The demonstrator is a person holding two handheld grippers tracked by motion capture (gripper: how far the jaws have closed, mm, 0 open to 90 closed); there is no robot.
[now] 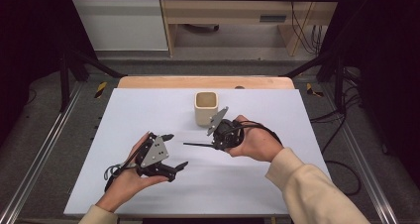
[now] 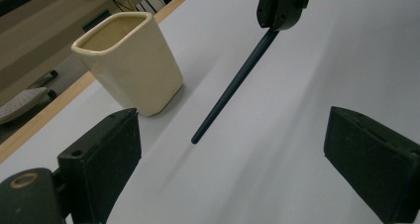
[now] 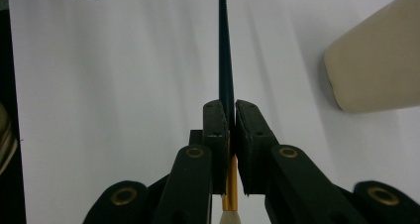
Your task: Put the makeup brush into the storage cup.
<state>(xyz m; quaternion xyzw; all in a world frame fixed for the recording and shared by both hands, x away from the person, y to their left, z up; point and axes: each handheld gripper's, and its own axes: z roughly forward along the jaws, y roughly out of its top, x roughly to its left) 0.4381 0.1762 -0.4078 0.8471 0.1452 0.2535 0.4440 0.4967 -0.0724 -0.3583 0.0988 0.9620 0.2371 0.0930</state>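
The right gripper (image 3: 231, 120) has its jaws clamped on a brush (image 3: 225, 60). The thin dark handle runs straight out from between the pads, tapering to a rounded tip; behind the pads a gold ferrule and pale bristles show. In the high view the right gripper (image 1: 218, 142) holds the brush (image 1: 198, 145) nearly level above the table (image 1: 124, 115), handle tip pointing toward the person's left. From the left gripper view the brush (image 2: 233, 85) slants down from the right gripper (image 2: 282, 6) at the top edge, its tip hanging between and beyond the left gripper's jaws, touching neither.

The left gripper (image 1: 173, 152) has its jaws wide apart with nothing between the pads; in its own view the left gripper (image 2: 233, 169) shows the two black blocks at either side with bare table between.

A cup (image 1: 205, 107) stands upright just behind the right gripper, toward the table's far edge, apart from the brush. The white surface is open to the left, the right and the near side; a strip of wood shows along the far edge.

The cup (image 2: 131, 60) is cream, glazed and smooth, squarish with rounded corners, narrowing toward its base. The table is matte white. The jaw pads are flat, black and dull. In the right gripper view the cup (image 3: 376, 60) lies to the right of the handle, well clear of it.
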